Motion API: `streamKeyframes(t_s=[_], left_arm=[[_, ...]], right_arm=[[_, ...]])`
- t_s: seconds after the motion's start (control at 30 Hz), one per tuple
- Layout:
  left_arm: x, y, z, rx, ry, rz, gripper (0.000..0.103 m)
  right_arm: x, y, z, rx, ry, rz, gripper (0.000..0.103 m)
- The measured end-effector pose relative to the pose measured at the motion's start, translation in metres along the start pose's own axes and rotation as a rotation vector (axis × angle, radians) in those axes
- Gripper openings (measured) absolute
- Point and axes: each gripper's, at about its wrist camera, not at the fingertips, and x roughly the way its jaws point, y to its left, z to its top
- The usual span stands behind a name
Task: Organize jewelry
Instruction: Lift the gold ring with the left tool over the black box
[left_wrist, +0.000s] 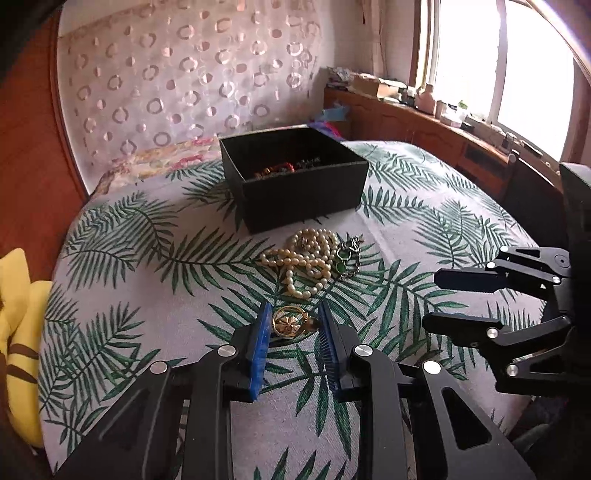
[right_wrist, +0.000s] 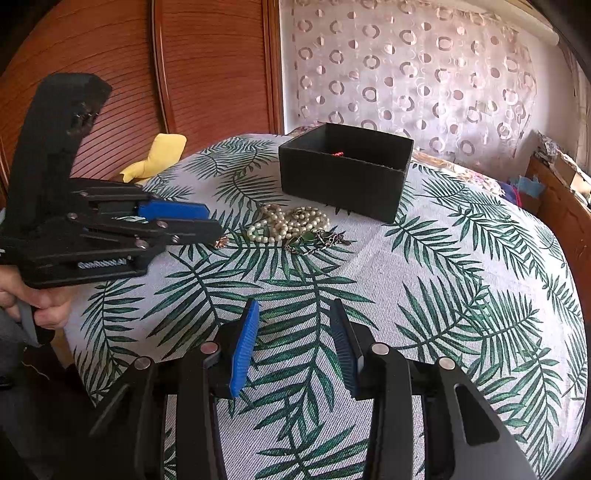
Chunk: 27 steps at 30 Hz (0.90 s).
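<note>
Your left hand-held gripper (left_wrist: 293, 325) has its blue pads closed on the gold ring (left_wrist: 290, 321), low over the leaf-print worktop (left_wrist: 147, 258). Your right hand-held gripper (right_wrist: 293, 332) hangs open over bare cloth. Just beyond the ring lie the pearl necklace (left_wrist: 310, 258) and black box (left_wrist: 295, 184).

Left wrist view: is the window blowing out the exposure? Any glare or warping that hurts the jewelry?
Left wrist view: window clipped to white, but gold brooch and pearl necklace stay sharp; fisheye curves the frame edges. Right wrist view: even light, no glare, black box interior too dark to read.
</note>
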Motion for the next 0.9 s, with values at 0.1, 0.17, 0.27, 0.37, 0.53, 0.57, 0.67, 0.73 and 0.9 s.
streamKeyframes(t_s=[0.1, 0.17, 0.27, 0.37, 0.53, 0.57, 0.67, 0.73, 0.9], left_arm=[[-0.009, 0.006, -0.002, -0.015, -0.018, 0.006, 0.024], [-0.012, 0.011, -0.003, -0.029, -0.023, 0.009, 0.024], [-0.016, 0.021, -0.007, -0.052, -0.029, 0.023, 0.024], [-0.020, 0.031, -0.009, -0.072, -0.038, 0.034, 0.024], [-0.026, 0.044, -0.013, -0.101, -0.050, 0.046, 0.024], [-0.026, 0.046, -0.013, -0.106, -0.052, 0.047, 0.024], [-0.028, 0.052, -0.015, -0.118, -0.057, 0.051, 0.024], [-0.029, 0.054, -0.016, -0.123, -0.058, 0.052, 0.024], [-0.030, 0.056, -0.018, -0.128, -0.061, 0.053, 0.024]], right_arm=[[0.003, 0.001, 0.002, -0.010, 0.010, 0.010, 0.042], [0.006, 0.004, 0.006, -0.014, 0.015, 0.025, 0.042], [0.011, 0.012, 0.015, -0.035, 0.017, 0.055, 0.042], [0.021, 0.024, 0.027, -0.064, 0.031, 0.095, 0.042], [0.043, 0.042, 0.048, -0.110, 0.074, 0.150, 0.042], [0.047, 0.044, 0.051, -0.116, 0.082, 0.154, 0.039], [0.059, 0.050, 0.059, -0.139, 0.110, 0.162, 0.034], [0.066, 0.054, 0.062, -0.153, 0.126, 0.155, 0.034], [0.079, 0.059, 0.065, -0.187, 0.151, 0.131, 0.033]])
